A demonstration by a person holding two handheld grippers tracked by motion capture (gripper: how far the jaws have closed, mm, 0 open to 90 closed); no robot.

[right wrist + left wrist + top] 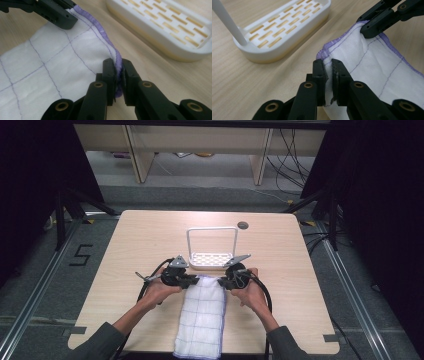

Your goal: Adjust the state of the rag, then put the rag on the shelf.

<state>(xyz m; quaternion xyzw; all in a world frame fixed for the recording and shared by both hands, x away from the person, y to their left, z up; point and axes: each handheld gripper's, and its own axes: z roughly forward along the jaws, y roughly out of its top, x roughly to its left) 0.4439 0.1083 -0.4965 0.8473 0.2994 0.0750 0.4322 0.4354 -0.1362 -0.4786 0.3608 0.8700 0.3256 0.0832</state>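
Observation:
A white cloth (202, 312) with a thin purple grid and purple hem lies folded on the table, reaching from its front edge toward the middle. My left gripper (196, 280) is shut on the cloth's far left corner (328, 65). My right gripper (221, 281) is shut on the far right corner, its jaws pinching the purple hem (118, 65). In the left gripper view the right gripper (372, 31) grips the opposite corner. The right gripper view catches the left gripper (65, 22) at the other corner. Both corners are lifted slightly off the wood.
A white slatted rack (212, 260) with a tall wire hoop handle (212, 229) stands just beyond the grippers, close to the cloth's far edge. The wooden table (140, 240) has a round cable hole (243, 225) behind the rack. Forearms in grey sleeves enter from the bottom.

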